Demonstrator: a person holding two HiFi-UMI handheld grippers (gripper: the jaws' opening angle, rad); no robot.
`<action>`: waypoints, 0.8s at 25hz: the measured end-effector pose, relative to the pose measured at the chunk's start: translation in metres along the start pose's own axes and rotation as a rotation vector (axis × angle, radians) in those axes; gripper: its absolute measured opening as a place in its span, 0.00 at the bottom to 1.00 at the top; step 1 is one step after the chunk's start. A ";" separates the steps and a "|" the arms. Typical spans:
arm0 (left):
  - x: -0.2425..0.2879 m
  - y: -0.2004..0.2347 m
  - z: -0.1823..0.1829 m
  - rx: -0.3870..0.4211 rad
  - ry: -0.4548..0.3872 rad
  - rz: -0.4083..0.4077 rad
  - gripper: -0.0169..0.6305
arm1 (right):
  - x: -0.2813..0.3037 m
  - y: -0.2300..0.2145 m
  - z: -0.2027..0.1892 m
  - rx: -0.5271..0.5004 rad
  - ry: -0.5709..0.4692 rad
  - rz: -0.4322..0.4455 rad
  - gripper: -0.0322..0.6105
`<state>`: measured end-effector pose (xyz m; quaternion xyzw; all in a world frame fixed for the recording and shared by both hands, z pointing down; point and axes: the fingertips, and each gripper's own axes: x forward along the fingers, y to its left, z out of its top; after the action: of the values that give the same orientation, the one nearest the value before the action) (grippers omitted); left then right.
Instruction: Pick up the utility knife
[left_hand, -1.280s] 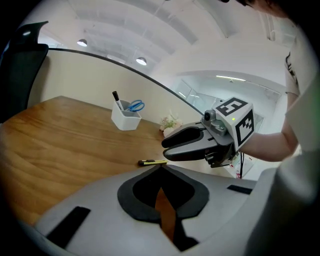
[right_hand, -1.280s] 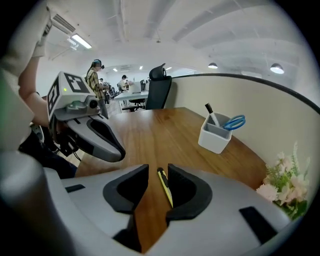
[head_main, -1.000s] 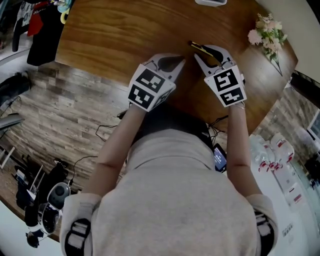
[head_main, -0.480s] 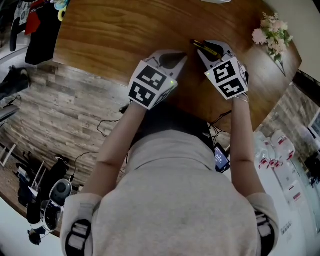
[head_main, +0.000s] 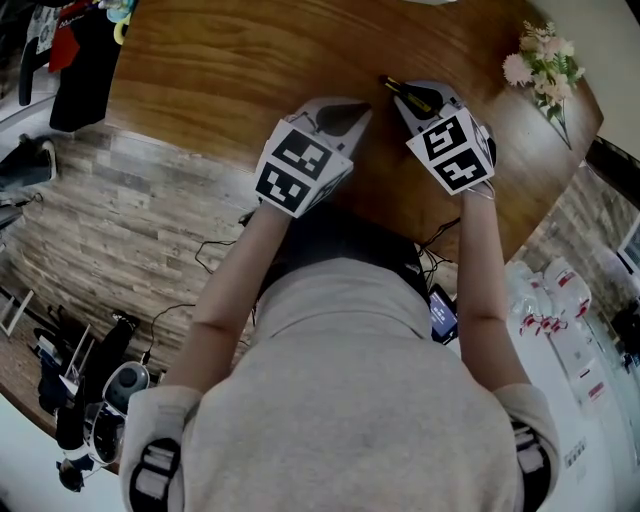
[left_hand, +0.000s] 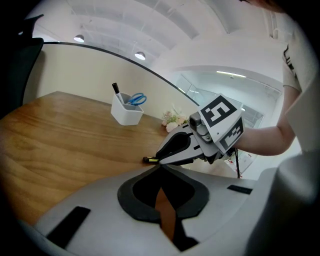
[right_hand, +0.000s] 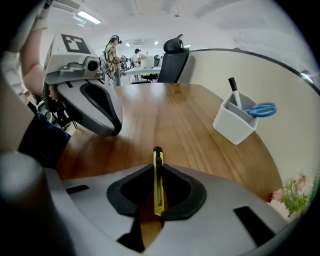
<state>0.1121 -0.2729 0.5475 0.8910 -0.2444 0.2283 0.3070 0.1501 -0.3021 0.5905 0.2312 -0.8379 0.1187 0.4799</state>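
**Right jaws close onto the knife; lift not yet begun**

The change is in the right gripper (head_main: 408, 95). Its jaws have just been closing, and they now stand narrow around the slim yellow-and-black utility knife (head_main: 392, 87). A second ago, in the head view, they sat wider and a little lower in the frame, behind the knife. Now the grey jaws cover most of it. Only its black end and a strip of yellow show past them, above centre and to the right.

In the right gripper view the utility knife (right_hand: 158, 180) runs straight up the middle of the right gripper (right_hand: 157, 172). The jaw tips hug it on both sides, so this reads as a pinch on the handle. A sliver of wood shows beside it nearer the camera, where the curved pads stand back. The knife seems to lie on the glossy brown wooden table (head_main: 230, 60); nothing shows it raised.

The left gripper (head_main: 345, 115) hovers just left of the right one, in much the same spot as before. Its jaws are pressed together at the tips with nothing between them (left_hand: 160, 170). From its view the right gripper (left_hand: 156, 160) sits over the knife's dark tip (left_hand: 148, 160).

For the task, this looks like the grasp being made. What remains, as I judge it, is to raise the knife clear of the table. The thin, smooth handle could twist or slide if the pinch is off-centre.
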 end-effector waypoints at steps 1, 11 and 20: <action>-0.001 0.000 0.001 -0.002 -0.002 0.001 0.05 | 0.000 0.000 0.000 -0.005 0.006 -0.005 0.16; -0.010 -0.004 0.012 0.035 -0.016 0.007 0.05 | -0.021 -0.004 0.017 0.054 -0.075 -0.060 0.15; -0.026 -0.015 0.042 0.106 -0.072 0.027 0.05 | -0.069 -0.013 0.052 0.152 -0.273 -0.158 0.15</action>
<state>0.1115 -0.2826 0.4970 0.9104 -0.2546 0.2126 0.2472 0.1471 -0.3160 0.5040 0.3462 -0.8630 0.1113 0.3507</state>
